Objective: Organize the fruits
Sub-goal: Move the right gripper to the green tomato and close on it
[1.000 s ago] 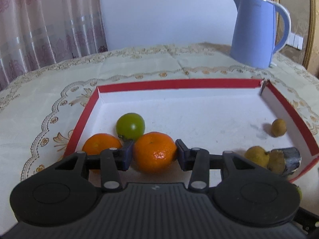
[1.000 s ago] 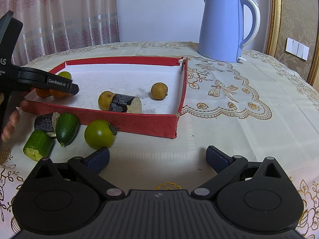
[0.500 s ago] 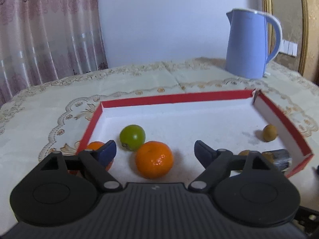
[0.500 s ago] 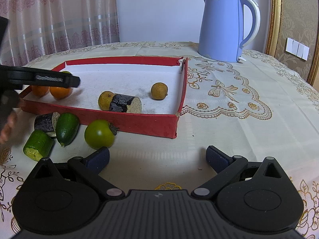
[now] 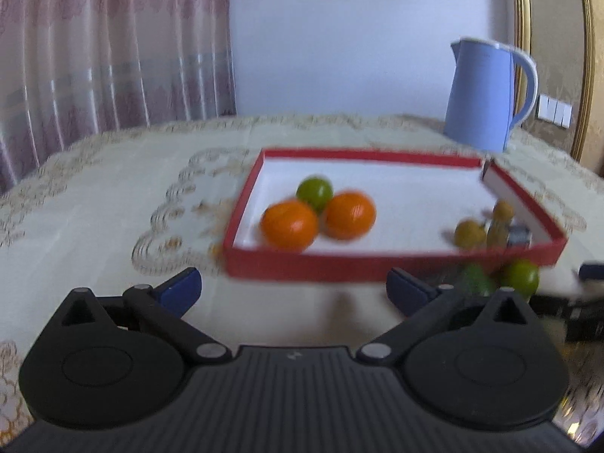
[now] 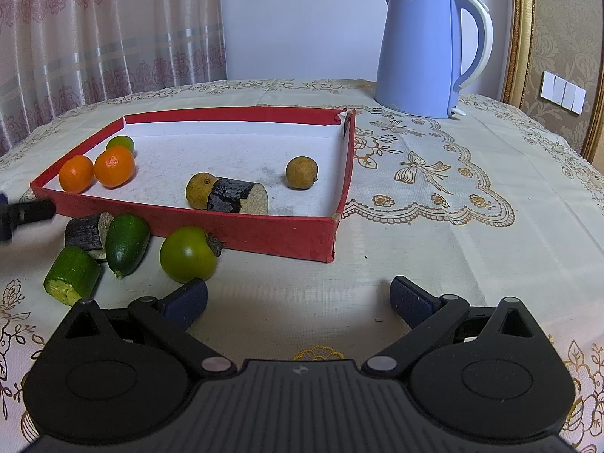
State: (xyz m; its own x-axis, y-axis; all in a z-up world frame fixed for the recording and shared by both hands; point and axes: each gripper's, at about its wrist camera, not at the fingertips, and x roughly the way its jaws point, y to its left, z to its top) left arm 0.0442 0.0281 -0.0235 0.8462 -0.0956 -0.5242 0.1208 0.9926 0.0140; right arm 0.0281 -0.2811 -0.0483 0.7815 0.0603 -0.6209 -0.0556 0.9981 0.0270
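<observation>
We hold our left gripper (image 5: 293, 287) and right gripper (image 6: 298, 296) low over the table, jaws spread wide, both empty.

Both grippers (image 5: 293, 288) (image 6: 298, 298) — black ribbed bodies, blue pads (image 6: 409, 298), silver pivot screws

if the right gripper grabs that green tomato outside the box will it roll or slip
The green tomato looks round and glossy, so it will probably roll if nudged and may slip between the pads. It rests on flat cloth beside the red box, with the open right gripper just short of it.
</observation>
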